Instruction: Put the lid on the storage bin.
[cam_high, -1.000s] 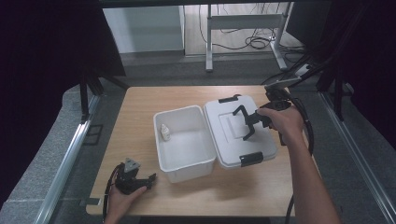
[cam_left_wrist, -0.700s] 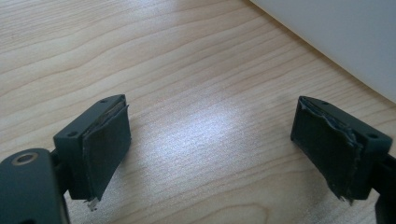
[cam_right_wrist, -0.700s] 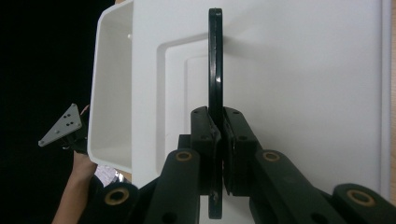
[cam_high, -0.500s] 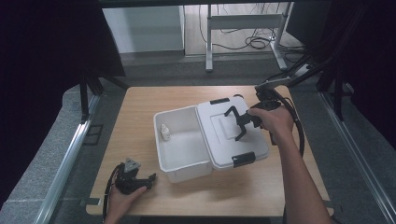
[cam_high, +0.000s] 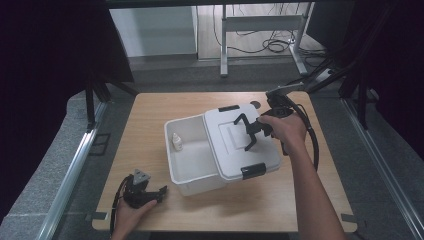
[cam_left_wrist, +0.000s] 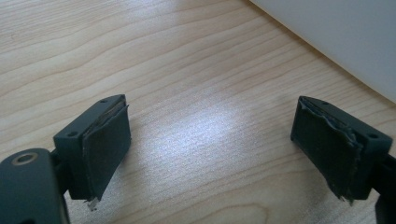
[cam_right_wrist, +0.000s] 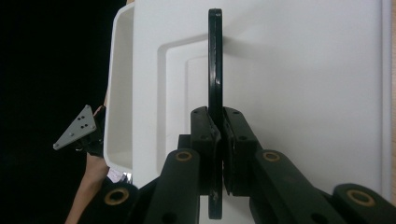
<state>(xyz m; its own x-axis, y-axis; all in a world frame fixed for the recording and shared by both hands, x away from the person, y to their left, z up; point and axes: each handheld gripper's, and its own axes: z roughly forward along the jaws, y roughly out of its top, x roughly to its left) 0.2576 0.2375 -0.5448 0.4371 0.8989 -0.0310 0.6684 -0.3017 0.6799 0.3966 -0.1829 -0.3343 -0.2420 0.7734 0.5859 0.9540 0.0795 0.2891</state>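
Fingers of the right gripper (cam_high: 248, 134) are clamped on the black handle (cam_high: 243, 121) of the lid (cam_high: 240, 142), which lies partly over the white box (cam_high: 192, 165) on the table (cam_high: 150, 115); a small bottle (cam_high: 176, 142) stands inside. The left gripper (cam_high: 145, 192) rests near the front edge.

Left gripper view: pads (cam_left_wrist: 105, 144) stand wide apart over bare wood.

Right gripper view: pads (cam_right_wrist: 205, 135) pinch the handle (cam_right_wrist: 215, 60) edge-on above the lid (cam_right_wrist: 303, 70).

Matt wood-grain table (cam_high: 150, 120); smooth white plastic lid (cam_high: 227, 127) w/ glossy black handle (cam_right_wrist: 215, 60).
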